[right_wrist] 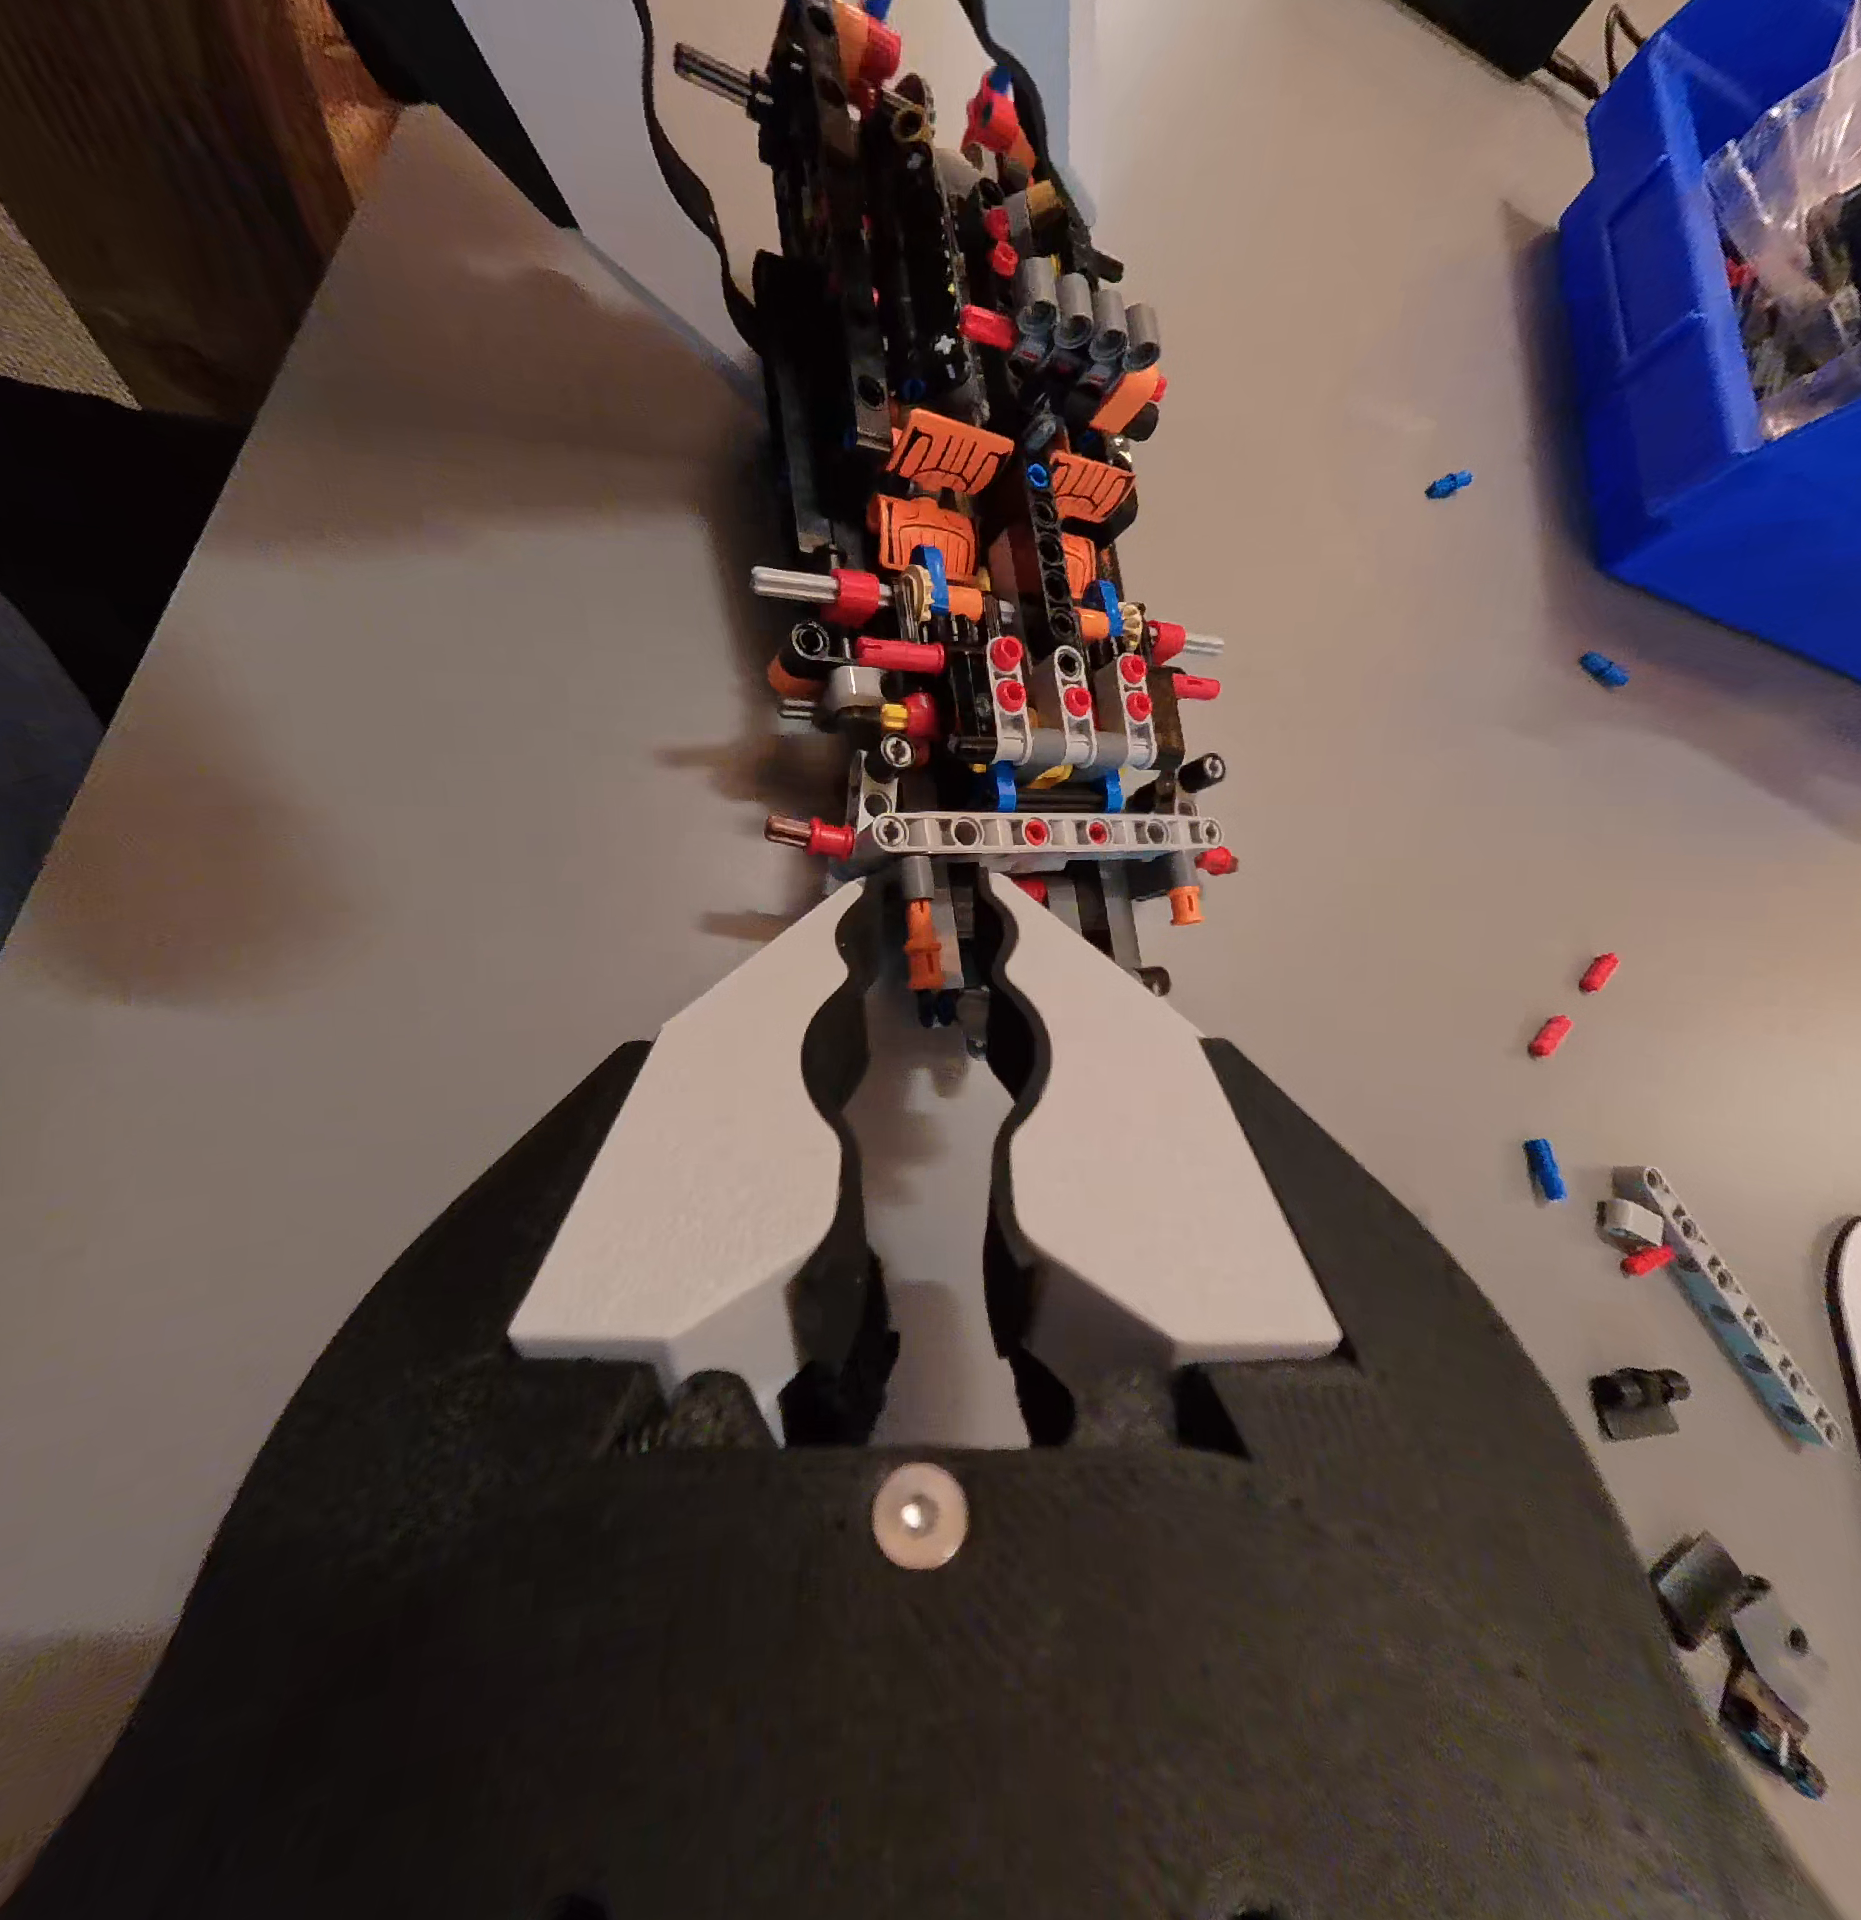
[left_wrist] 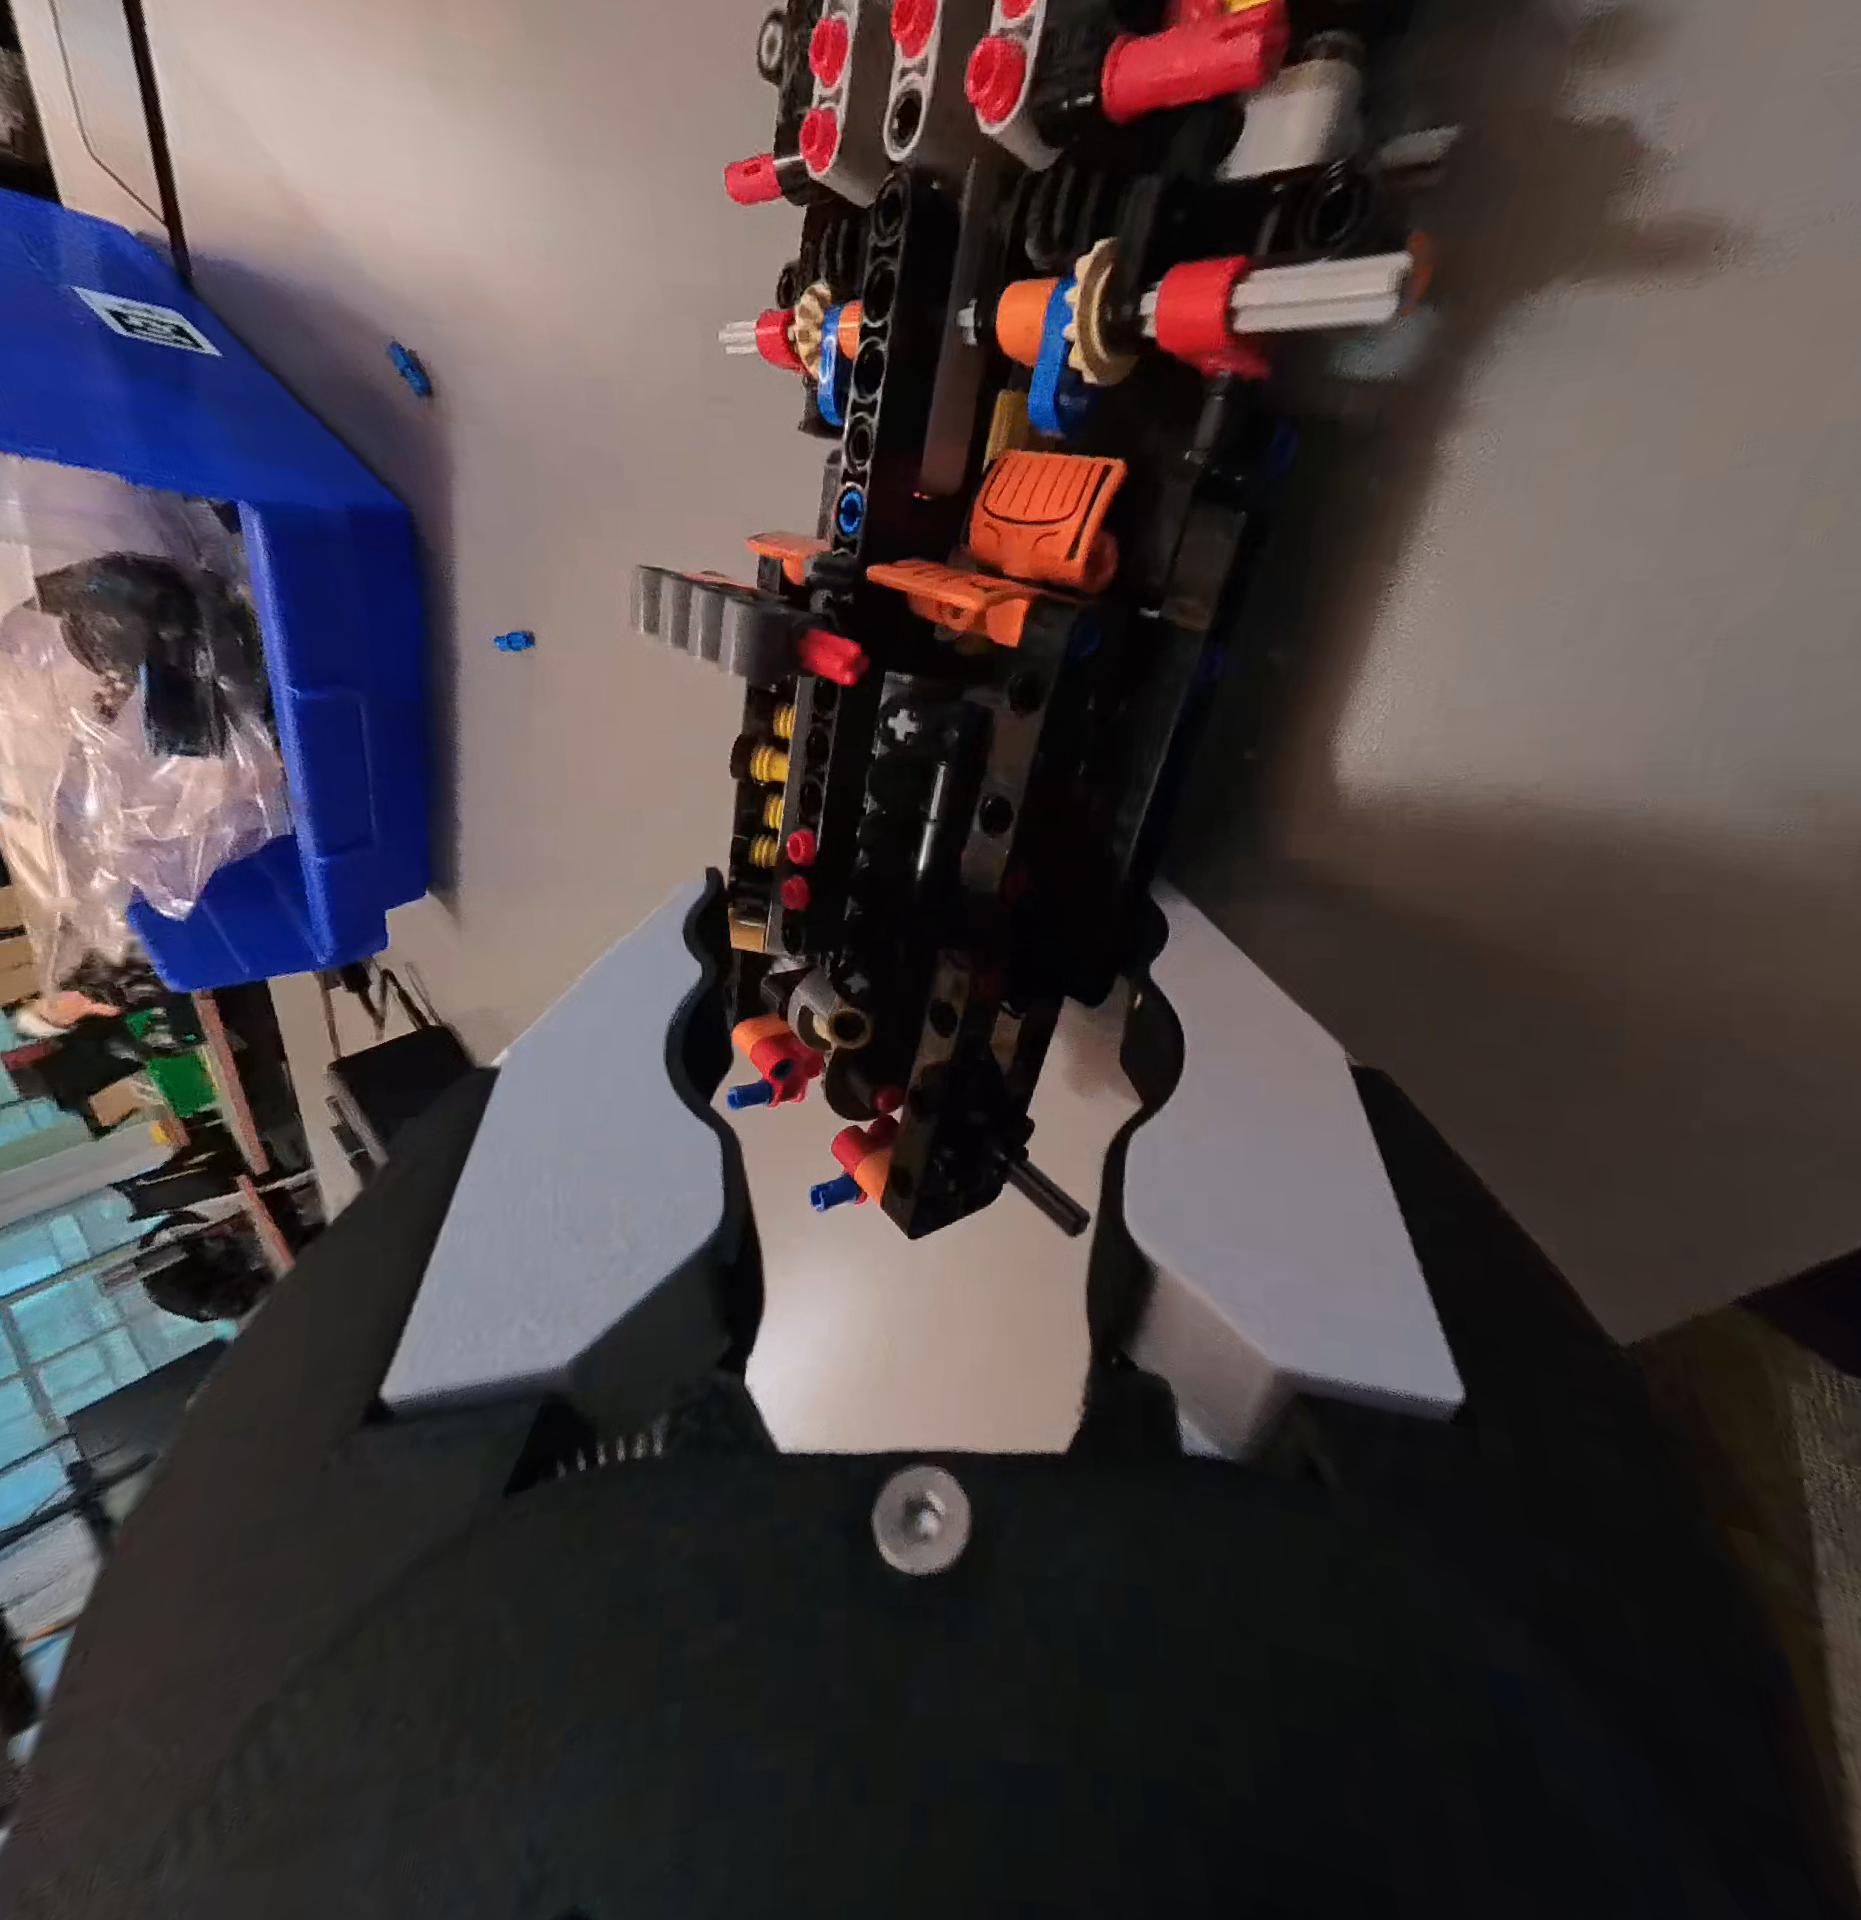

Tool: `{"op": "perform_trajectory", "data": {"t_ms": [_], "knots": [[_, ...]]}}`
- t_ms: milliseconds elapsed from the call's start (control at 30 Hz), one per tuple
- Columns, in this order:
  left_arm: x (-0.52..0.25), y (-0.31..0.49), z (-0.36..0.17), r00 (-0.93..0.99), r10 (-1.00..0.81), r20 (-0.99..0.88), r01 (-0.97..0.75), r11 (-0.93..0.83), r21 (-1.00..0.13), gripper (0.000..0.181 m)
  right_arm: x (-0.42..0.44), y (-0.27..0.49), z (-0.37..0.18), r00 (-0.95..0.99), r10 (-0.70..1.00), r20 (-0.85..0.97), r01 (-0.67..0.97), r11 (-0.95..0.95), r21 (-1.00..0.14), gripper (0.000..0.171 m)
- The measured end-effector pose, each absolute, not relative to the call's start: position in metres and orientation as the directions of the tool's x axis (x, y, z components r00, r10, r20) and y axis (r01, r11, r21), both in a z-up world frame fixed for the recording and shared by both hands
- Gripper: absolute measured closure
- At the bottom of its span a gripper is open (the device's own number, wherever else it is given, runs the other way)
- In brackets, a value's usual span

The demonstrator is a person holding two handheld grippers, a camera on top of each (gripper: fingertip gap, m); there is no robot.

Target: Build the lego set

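In my left wrist view, my left gripper [left_wrist: 921, 935] is clamped on one end of the model [left_wrist: 967, 665], its grey fingers [left_wrist: 593, 1122] pressed to the black beams on both sides. The model is a long black frame that runs away from me, packed with red pins, orange seats [left_wrist: 1045, 520] and tan gears on a grey axle [left_wrist: 1310, 296]. It lies over the pale table [left_wrist: 1528, 935] and casts a dark shadow to the right; I cannot tell whether it touches the table. A blue bin [left_wrist: 282, 582] stands well off to the left, holding a clear bag [left_wrist: 105, 707] of parts. Two small blue pins [left_wrist: 514, 641] lie on the table between the bin and the model. In my right wrist view, my right gripper [right_wrist: 926, 894] grips the opposite end of the model [right_wrist: 988, 540], its fingers [right_wrist: 718, 1143] set close together around narrow parts just below a grey cross beam [right_wrist: 1045, 832]. The other gripper's dark outline shows at the model's far end. The bin [right_wrist: 1736, 416] sits at the upper right with the bag [right_wrist: 1809, 239] inside. Loose on the table [right_wrist: 386, 831] to my right are blue pins [right_wrist: 1544, 1169], two red pins [right_wrist: 1549, 1036], a grey holed beam [right_wrist: 1726, 1309] carrying a red pin, and a few dark parts [right_wrist: 1638, 1397] nearer me.
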State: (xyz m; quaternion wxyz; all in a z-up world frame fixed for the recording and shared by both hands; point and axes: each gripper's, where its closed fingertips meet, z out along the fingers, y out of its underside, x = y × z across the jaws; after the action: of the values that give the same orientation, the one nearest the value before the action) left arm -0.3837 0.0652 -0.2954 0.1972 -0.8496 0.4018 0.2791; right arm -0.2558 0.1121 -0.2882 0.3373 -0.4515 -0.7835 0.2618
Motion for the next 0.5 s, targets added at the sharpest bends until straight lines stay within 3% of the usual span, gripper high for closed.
{"op": "perform_trajectory", "data": {"t_ms": [100, 267, 500], "knots": [[-0.373, 0.058, -0.296, 0.627, -0.577, -0.524, -0.751, -0.626, -0.209, 0.095, -0.256, 0.119, -0.291, -0.360, 0.879, 0.313, 0.546, 0.470, -0.693, 0.159], [-0.372, 0.059, -0.275, 0.691, -0.555, -0.463, -0.713, -0.628, -0.312, 0.090, -0.253, 0.119, -0.283, -0.343, 0.889, 0.304, 0.524, 0.450, -0.723, 0.158], [-0.375, 0.066, -0.295, 0.698, -0.627, -0.346, -0.716, -0.608, -0.342, 0.097, -0.217, 0.103, -0.279, -0.340, 0.934, 0.107, 0.557, 0.292, -0.777, 0.161]]}}
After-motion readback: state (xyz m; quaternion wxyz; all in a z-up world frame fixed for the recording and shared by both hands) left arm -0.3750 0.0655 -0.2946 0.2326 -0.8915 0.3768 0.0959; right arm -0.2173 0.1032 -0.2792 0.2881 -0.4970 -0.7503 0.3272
